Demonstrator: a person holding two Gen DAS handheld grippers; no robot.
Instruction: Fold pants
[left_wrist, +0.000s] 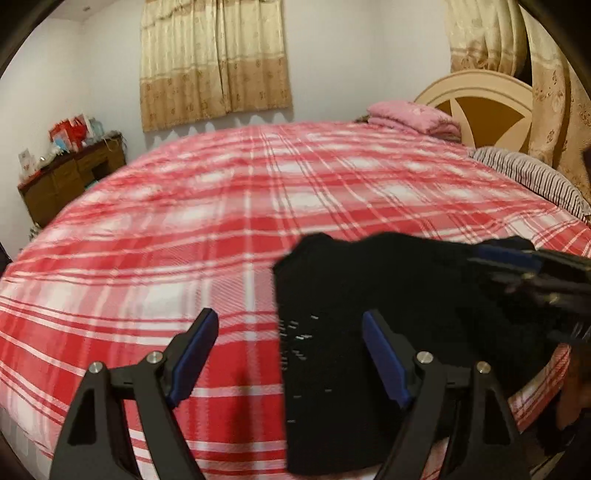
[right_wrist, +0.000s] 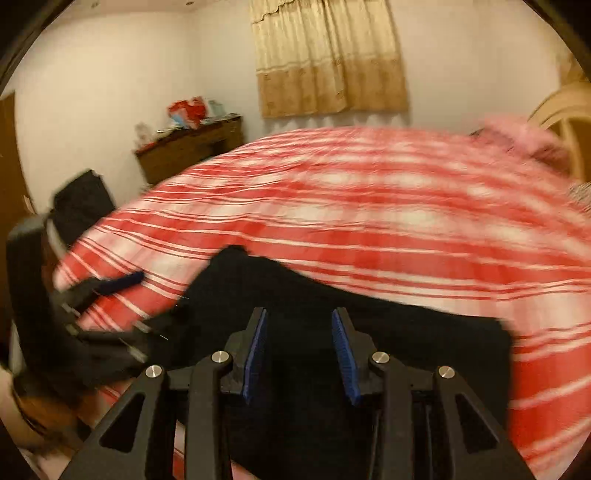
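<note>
Black pants (left_wrist: 354, 314) lie flat on near edge of bed (left_wrist: 221, 206), soft, limp, light. Left gripper (left_wrist: 290, 354) jaws wide, empty. Right gripper (right_wrist: 299, 354) jaws narrow gap, over pants, nothing pinched. Best hold: pants' outer hem corners.

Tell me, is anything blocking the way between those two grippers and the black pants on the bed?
Nothing visible does. The black pants lie bare on the plaid bedspread, right under the open left gripper and the open right gripper. The pink blanket sits far off by the headboard.
</note>
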